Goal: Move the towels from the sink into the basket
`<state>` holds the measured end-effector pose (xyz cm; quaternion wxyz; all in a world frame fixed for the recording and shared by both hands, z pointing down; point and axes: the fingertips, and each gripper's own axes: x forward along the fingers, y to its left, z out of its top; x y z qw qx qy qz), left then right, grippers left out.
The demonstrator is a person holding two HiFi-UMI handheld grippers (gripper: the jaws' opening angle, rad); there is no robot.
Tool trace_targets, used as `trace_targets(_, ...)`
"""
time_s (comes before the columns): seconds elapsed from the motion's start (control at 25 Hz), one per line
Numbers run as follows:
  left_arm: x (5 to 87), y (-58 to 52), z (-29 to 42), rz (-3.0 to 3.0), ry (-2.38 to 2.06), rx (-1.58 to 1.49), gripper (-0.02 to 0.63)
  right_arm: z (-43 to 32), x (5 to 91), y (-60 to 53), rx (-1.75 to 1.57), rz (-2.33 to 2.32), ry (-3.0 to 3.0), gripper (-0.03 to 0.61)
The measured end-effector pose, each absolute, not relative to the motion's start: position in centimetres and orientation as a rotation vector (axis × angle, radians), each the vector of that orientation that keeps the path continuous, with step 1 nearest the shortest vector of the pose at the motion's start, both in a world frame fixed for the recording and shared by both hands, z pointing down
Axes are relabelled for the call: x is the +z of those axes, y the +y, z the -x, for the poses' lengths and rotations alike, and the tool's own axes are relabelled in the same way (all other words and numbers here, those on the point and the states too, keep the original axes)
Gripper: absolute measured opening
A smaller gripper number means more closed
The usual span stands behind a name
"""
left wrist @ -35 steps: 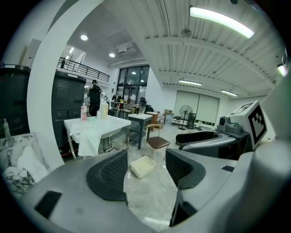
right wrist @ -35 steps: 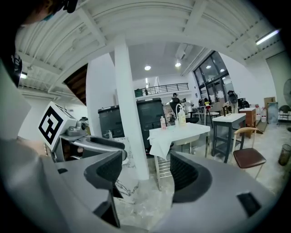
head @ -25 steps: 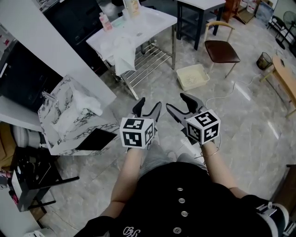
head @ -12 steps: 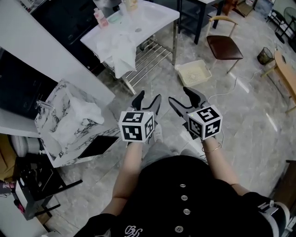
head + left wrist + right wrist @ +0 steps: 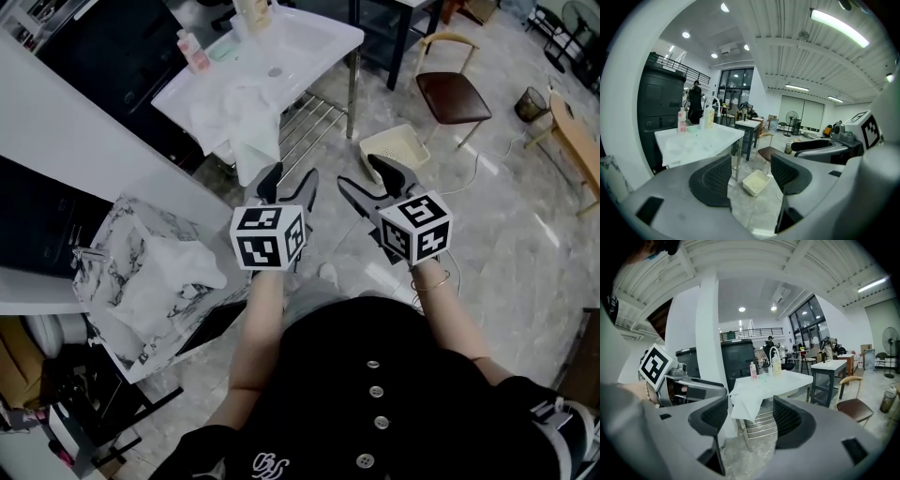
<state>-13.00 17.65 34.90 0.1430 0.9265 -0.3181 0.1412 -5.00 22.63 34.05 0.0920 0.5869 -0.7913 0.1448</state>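
Observation:
White towels [image 5: 246, 122] lie in the white sink [image 5: 309, 42] and hang over its front edge; the right gripper view shows them draped there too [image 5: 747, 404]. The cream basket [image 5: 394, 150] sits on the floor to the right of the sink stand, and it also shows between the left jaws [image 5: 756, 182]. My left gripper [image 5: 288, 183] is held in the air short of the hanging towels, open and empty. My right gripper [image 5: 370, 183] is beside it, just short of the basket, open and empty.
A marble-patterned box [image 5: 103, 253] with white cloth in it stands at the left by a white wall. Bottles [image 5: 192, 52] stand on the sink's back edge. A brown chair [image 5: 450, 94], a dark table [image 5: 403, 28] and a small bin [image 5: 528, 103] are beyond the basket.
Both grippers have moved forward toward the sink and basket, and the sink now lies closer in the head view. The jaws have stayed open and empty.

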Motion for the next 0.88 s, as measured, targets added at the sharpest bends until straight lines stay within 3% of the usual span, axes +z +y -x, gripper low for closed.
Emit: trace_targets(0.88,36.6,10.6,14.3,-2.662,-0.807,0.424,0.241,6.6,36.2,14.9,0.491,-1.742,-2.268,0.289)
